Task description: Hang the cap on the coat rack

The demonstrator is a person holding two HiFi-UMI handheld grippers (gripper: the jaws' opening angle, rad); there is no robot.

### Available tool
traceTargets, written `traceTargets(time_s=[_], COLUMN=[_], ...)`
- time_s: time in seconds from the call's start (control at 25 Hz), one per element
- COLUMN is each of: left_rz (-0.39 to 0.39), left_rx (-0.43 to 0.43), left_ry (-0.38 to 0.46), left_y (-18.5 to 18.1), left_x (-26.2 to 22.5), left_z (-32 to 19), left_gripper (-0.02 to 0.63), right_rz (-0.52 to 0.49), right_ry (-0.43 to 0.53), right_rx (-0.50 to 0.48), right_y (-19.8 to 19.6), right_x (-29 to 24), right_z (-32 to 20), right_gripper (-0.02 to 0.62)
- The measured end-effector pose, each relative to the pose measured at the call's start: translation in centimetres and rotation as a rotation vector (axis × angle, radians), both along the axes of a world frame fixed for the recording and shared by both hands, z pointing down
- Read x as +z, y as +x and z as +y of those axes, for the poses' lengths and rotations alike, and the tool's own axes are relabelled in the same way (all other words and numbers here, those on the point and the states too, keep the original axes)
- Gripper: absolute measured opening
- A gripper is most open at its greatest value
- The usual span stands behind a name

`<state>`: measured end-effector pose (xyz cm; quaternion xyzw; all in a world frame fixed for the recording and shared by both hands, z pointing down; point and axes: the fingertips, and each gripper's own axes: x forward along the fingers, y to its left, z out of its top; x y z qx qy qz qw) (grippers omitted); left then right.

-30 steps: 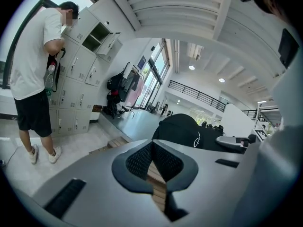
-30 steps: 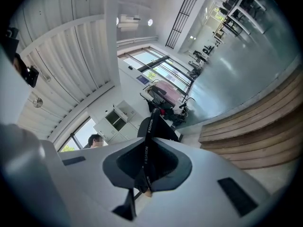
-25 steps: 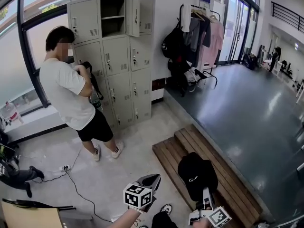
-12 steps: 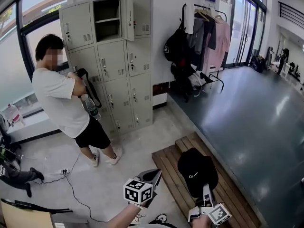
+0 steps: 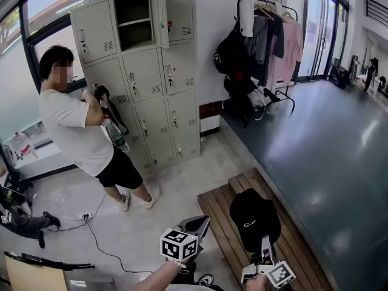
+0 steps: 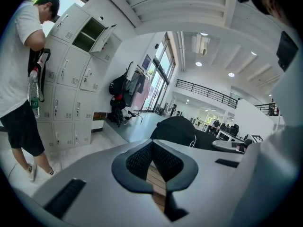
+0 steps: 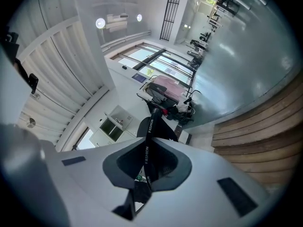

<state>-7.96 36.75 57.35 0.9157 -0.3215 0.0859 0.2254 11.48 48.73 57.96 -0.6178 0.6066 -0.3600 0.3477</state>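
The black cap (image 5: 254, 219) hangs over the wooden bench at the bottom right of the head view, with my right gripper (image 5: 265, 242) shut on its lower edge. In the right gripper view a black band (image 7: 149, 129) printed with letters runs between the closed jaws of the right gripper (image 7: 147, 151). My left gripper (image 5: 202, 221) is beside the cap on its left, apart from it. In its own view the left gripper (image 6: 151, 146) is shut on nothing, with the cap (image 6: 177, 130) to its right. The coat rack (image 5: 267, 32) stands far ahead, full of clothes and bags.
A wooden bench (image 5: 219, 214) lies under the cap, along the edge of a dark raised floor (image 5: 327, 156). Grey lockers (image 5: 142, 71) stand at the back left, one door open. A person (image 5: 79, 132) stands in front of them. A cable (image 5: 97, 244) trails over the light floor.
The view has advanced toward the bench and the rack. Both grippers went along with it, and the cap stays in the right one. The person at the lockers has shifted a little.
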Motion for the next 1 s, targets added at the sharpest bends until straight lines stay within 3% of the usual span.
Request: traceTargets(time_s=[0.2, 0.36, 0.44, 0.52, 0.64, 0.76, 1.0], left_rz=[0.006, 0.016, 0.018, 0.022, 0.028, 0.028, 0.027], left_rx=[0.01, 0.03, 0.042, 0.05, 0.057, 0.066, 0.062], left_ry=[-0.023, -0.03, -0.033, -0.034, -0.038, -0.048, -0.062], left_y=[1.1, 2.8, 3.7, 4.4, 5.1, 5.5, 5.8], left_x=[1.1, 1.3, 1.3, 1.3, 1.6, 1.9, 2.1], left_z=[-2.5, -5.5, -7.3, -9.2, -12.2, -15.4, -22.8], left_gripper=[0.003, 0.003, 0.003, 0.003, 0.003, 0.003, 0.003], right_rz=[-0.028, 0.049, 0.058, 0.035, 0.045, -0.005, -0.002], right_ry=[0.016, -0.101, -0.103, -0.064, -0.086, 0.002, 0.001], right_rx=[-0.005, 0.057, 0.066, 0.058, 0.076, 0.053, 0.043], right_y=[0.8, 3.2, 3.9, 4.1, 4.9, 4.5, 4.9], right_x=[0.8, 1.9, 1.7, 0.9, 1.3, 0.1, -0.3], right_z=[-2.2, -3.5, -5.0, -7.1, -9.7, -13.9, -21.2], right_gripper=[0.018, 0.018, 0.018, 0.018, 0.018, 0.018, 0.018])
